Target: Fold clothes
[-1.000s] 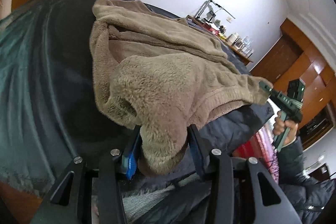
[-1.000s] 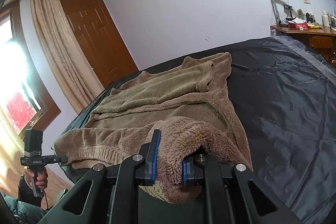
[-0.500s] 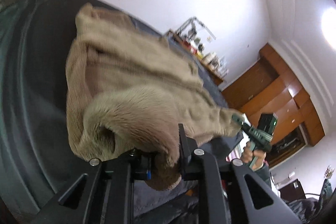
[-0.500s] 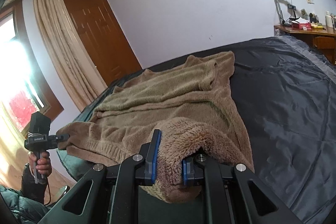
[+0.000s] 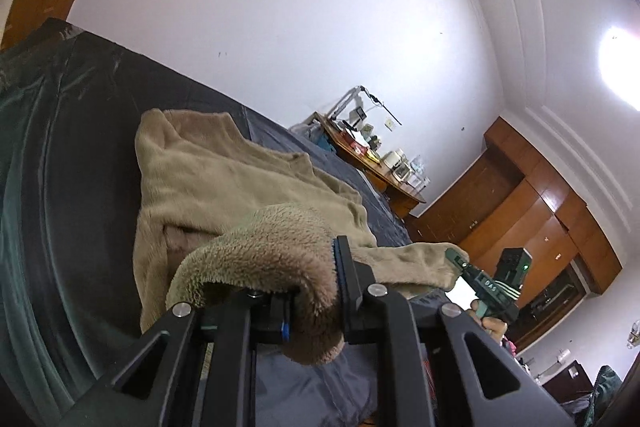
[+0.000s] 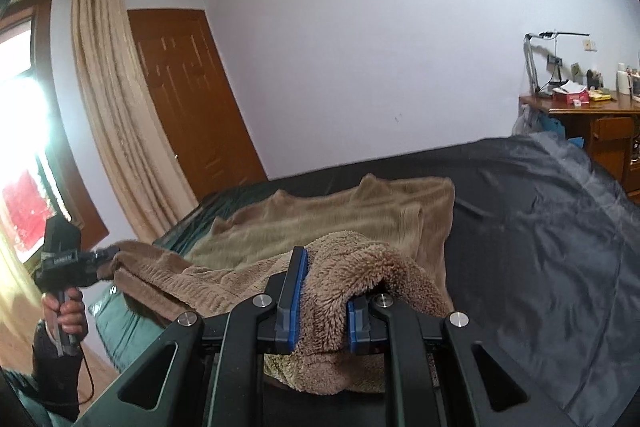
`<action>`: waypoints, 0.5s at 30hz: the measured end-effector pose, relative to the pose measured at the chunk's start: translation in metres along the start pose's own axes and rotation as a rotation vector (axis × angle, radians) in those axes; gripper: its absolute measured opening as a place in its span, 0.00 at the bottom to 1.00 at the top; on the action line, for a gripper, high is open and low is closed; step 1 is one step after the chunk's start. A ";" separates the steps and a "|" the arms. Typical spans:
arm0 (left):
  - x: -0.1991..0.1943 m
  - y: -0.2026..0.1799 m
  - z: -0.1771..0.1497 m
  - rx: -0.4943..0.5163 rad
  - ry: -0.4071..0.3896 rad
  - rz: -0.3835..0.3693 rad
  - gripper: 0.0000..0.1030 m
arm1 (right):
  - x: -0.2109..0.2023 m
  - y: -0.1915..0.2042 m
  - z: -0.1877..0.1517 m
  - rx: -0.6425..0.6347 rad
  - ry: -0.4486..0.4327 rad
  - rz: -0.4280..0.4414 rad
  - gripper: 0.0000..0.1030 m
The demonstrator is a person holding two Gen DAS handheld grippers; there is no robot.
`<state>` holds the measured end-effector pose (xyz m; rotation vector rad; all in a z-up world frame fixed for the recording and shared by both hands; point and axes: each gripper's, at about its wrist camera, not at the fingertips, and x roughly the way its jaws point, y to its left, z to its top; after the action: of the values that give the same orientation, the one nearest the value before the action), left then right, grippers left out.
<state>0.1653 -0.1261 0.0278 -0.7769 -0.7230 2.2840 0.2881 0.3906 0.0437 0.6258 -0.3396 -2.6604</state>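
Here I have each hand-held gripper, left (image 5: 310,301) and right (image 6: 320,303), clamped on a hem corner of the fleece top (image 6: 340,227) on the bed (image 6: 540,227). Soft, light, floppy; corners grip best.

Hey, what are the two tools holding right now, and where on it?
Both hold the tan fleece garment by its near edge: the left tool pinches one bunched corner, the right tool the other, lifted off the dark bed cover.
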 end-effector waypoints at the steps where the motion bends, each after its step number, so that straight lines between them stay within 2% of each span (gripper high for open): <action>1: 0.001 0.003 0.002 -0.002 -0.005 0.002 0.19 | 0.002 -0.001 0.004 0.005 -0.006 -0.006 0.17; 8: 0.022 0.016 0.026 -0.026 0.004 0.022 0.19 | 0.035 -0.011 0.026 0.036 0.009 -0.035 0.17; 15: 0.039 0.022 0.063 -0.014 -0.024 0.034 0.19 | 0.066 -0.021 0.053 0.079 0.008 -0.041 0.17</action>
<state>0.0903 -0.1322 0.0429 -0.7750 -0.7422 2.3251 0.2018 0.3890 0.0588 0.6736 -0.4354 -2.6939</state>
